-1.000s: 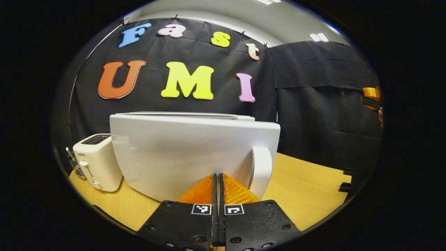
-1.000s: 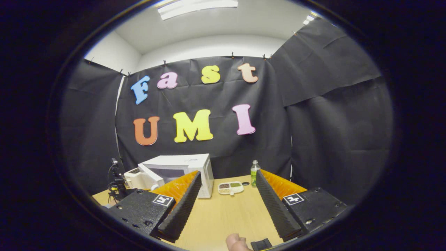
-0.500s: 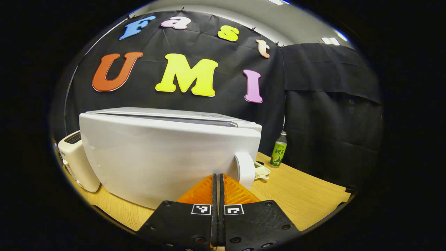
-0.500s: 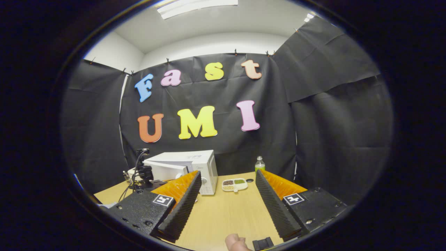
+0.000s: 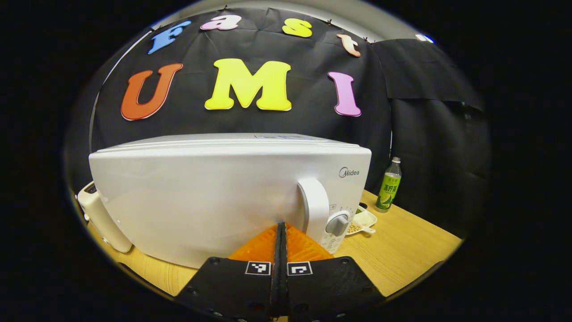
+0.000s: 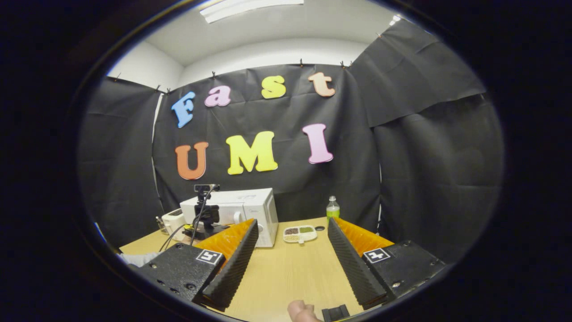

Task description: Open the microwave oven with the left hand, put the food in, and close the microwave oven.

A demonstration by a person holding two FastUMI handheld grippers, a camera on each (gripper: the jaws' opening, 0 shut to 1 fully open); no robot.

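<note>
The white microwave [image 5: 210, 192] stands close in front of me in the left gripper view, its door flush with the control panel. My left gripper [image 5: 280, 225] is shut with nothing between its fingers, and its tips are against the door just left of the handle [image 5: 314, 208]. The food, a white divided dish [image 5: 363, 220] of grains, lies on the table right of the microwave. In the right gripper view my right gripper [image 6: 290, 232] hangs open over the table, well short of the dish [image 6: 299, 233] and the microwave [image 6: 243, 209].
A green bottle [image 5: 389, 185] stands behind the dish near the wall. A white toaster [image 5: 102, 217] sits left of the microwave. The wooden table [image 6: 290, 273] stretches between my right gripper and the dish. A thumb [image 6: 300, 311] shows at the bottom edge.
The microwave door has swung from open to flush with the front panel, with my shut left gripper following it in. The right gripper has hardly moved.
</note>
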